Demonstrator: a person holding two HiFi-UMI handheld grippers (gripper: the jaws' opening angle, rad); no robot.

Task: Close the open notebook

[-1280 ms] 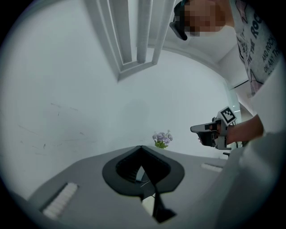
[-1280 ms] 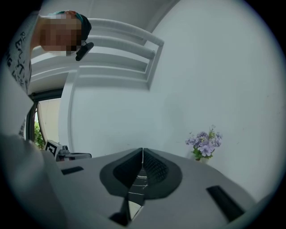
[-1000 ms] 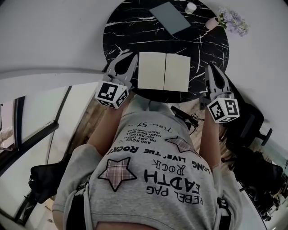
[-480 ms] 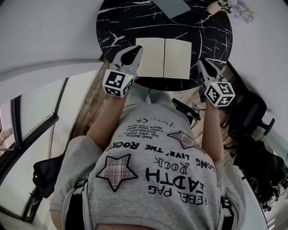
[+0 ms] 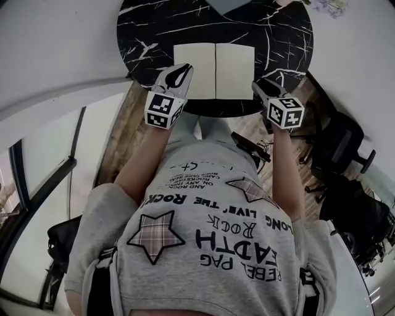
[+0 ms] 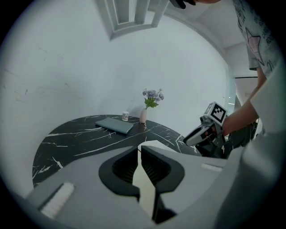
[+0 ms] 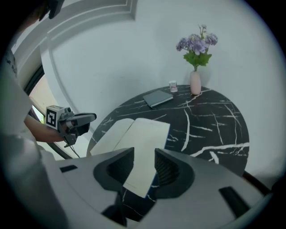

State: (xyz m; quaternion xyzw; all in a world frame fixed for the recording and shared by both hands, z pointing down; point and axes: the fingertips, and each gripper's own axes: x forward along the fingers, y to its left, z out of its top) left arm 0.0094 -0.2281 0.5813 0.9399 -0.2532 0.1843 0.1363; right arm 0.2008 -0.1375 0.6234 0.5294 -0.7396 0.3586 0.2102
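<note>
The left gripper (image 5: 181, 70), jaws together and empty, hovers at the near left corner of the open notebook (image 5: 215, 63) on the marbled table (image 5: 148, 31). The right gripper (image 5: 258, 87), whose jaws have just been opening, frames the near right corner ungripped. The pages are blank, the shirt (image 5: 216, 241) reads "ROCK", and the head view cuts off the gray book (image 5: 225, 4).

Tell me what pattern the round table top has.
The table top is black with white marble-like veins, clearest in the right gripper view.

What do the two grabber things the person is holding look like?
Both the left gripper and right gripper are pale grey with two pointed jaws lined with dark ribbed pads. Each carries a white cube with black square markers. The person wears a grey short-sleeved T-shirt with checked stars and black lettering. The right jaws have just been opening, gripping nothing.
</note>
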